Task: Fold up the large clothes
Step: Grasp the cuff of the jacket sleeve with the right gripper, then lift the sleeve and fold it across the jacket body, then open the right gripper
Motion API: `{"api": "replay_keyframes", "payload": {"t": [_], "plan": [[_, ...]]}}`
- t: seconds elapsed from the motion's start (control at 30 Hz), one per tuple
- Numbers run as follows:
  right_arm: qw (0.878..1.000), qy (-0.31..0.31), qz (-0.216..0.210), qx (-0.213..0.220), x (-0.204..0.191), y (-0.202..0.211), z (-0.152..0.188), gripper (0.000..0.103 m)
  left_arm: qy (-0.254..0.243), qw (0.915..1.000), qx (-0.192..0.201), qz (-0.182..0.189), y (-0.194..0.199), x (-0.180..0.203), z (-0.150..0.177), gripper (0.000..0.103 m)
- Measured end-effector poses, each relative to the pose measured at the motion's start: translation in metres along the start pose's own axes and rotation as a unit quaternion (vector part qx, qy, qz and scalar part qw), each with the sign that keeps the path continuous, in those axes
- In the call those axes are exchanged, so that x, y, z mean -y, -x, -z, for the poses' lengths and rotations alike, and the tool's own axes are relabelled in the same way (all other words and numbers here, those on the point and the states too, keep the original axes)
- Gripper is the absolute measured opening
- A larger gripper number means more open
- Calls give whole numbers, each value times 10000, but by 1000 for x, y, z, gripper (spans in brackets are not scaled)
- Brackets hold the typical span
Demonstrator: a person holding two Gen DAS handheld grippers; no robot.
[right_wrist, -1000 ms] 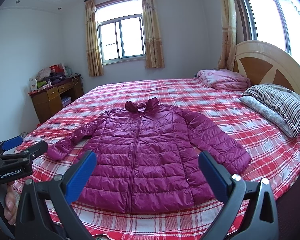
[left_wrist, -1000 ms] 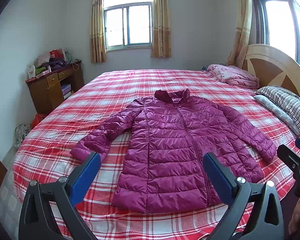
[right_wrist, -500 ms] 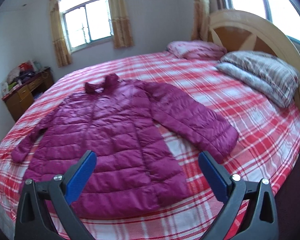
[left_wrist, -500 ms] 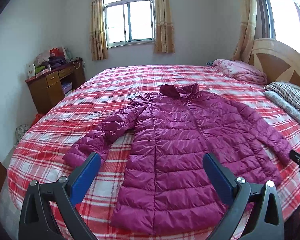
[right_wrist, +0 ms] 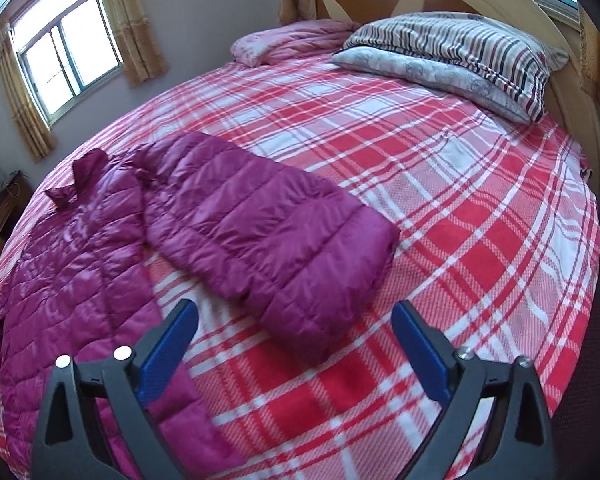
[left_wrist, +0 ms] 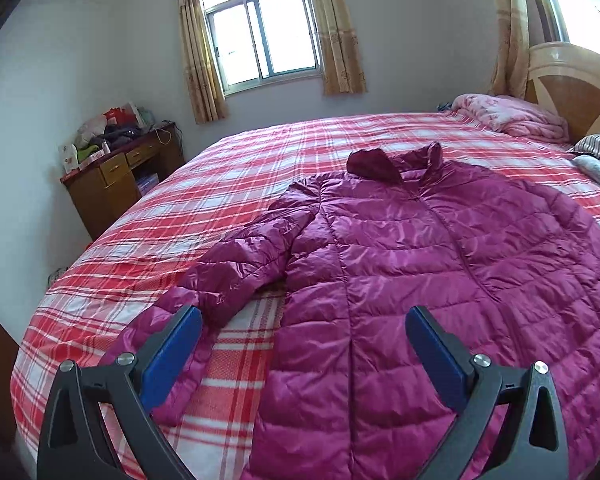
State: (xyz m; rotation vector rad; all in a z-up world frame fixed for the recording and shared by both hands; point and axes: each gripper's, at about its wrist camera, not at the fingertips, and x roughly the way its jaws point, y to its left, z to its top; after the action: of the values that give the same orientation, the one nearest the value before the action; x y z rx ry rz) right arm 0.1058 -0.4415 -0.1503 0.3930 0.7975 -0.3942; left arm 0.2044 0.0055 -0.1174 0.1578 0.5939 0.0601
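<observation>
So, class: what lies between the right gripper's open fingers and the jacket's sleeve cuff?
Only bare plaid bedspread, in the right wrist view. The right gripper, jaws closing on nothing, faces the sleeve cuff.

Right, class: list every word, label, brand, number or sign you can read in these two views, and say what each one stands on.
Readable text: none.
Boxes and bags on the wooden desk: any print is too small and blurred to read.
Magenta jacket: no label or logo shows.
Plaid bedspread and striped pillow: pattern only, no lettering.
</observation>
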Motion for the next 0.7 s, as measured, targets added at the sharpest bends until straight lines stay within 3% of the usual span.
{"api": "replay_keyframes", "payload": {"t": [0.13, 0.33, 0.37, 0.53, 0.7], "plan": [[9993, -148, 17, -336, 9, -29, -6, 80, -9, 9998, -173, -48, -29, 0, -3, 102], [9992, 117, -103, -376, 5, -39, -8, 26, -66, 9989, -463, -38, -62, 1, 1, 102], [9993, 102, -79, -356, 6, -39, -13, 21, -67, 9988, -481, -18, -65, 1, 1, 102], [9993, 124, 355, -48, 16, -32, -47, 13, -37, 9988, -484, 36, -72, -2, -2, 102], [9936, 441, 793, 668, -2, -2, -90, 12, 102, 9988, -476, 19, -77, -17, -9, 102]]}}
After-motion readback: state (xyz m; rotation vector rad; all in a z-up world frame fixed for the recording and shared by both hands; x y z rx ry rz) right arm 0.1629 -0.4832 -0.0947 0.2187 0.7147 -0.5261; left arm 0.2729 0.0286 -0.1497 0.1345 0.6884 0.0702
